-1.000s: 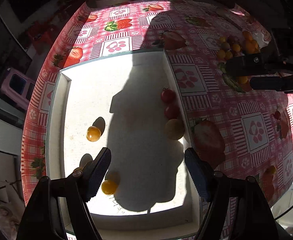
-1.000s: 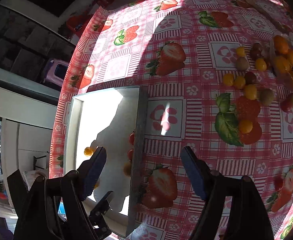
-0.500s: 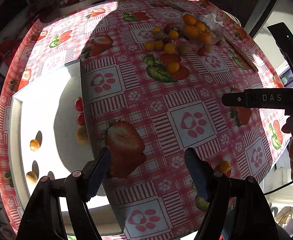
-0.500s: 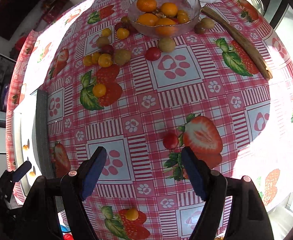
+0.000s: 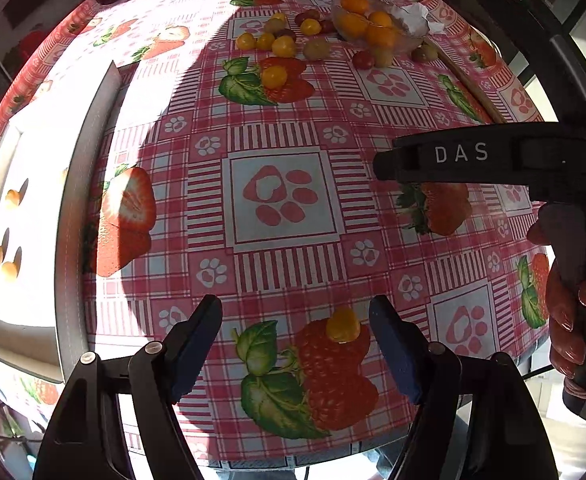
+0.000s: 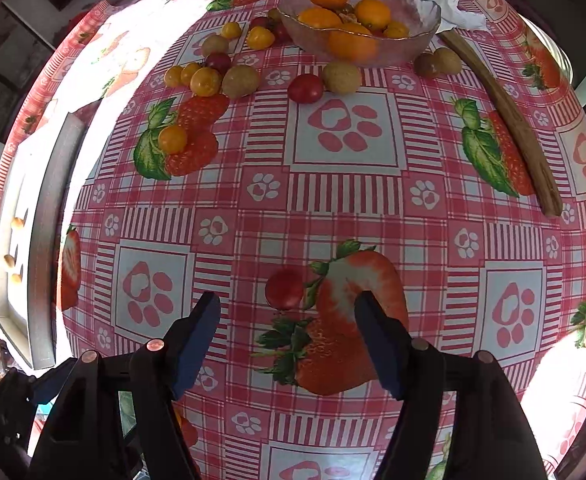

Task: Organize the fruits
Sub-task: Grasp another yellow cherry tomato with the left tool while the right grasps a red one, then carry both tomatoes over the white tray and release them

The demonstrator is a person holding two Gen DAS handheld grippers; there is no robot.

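My left gripper [image 5: 296,332] is open over the table's near edge, with a yellow cherry tomato [image 5: 343,326] lying between its fingertips, nearer the right one. My right gripper [image 6: 287,320] is open, and a red cherry tomato [image 6: 284,289] lies on the cloth just ahead of its gap. A white tray [image 5: 71,216] at the left holds three yellow tomatoes [image 5: 1,254]; it also shows in the right wrist view [image 6: 43,240]. More loose tomatoes [image 6: 207,80] lie far ahead beside a glass bowl [image 6: 421,36] of orange fruit.
The round table carries a red strawberry-print cloth [image 5: 285,200]. The right gripper's body [image 5: 473,158] and the hand holding it cross the right of the left wrist view. A wooden stick [image 6: 505,120] and a crumpled tissue [image 6: 449,8] lie at the far right.
Both grippers have swung right, away from the tray, and come lower over the cloth. The yellow tomato now sits between the left fingers and the red one just before the right fingers.
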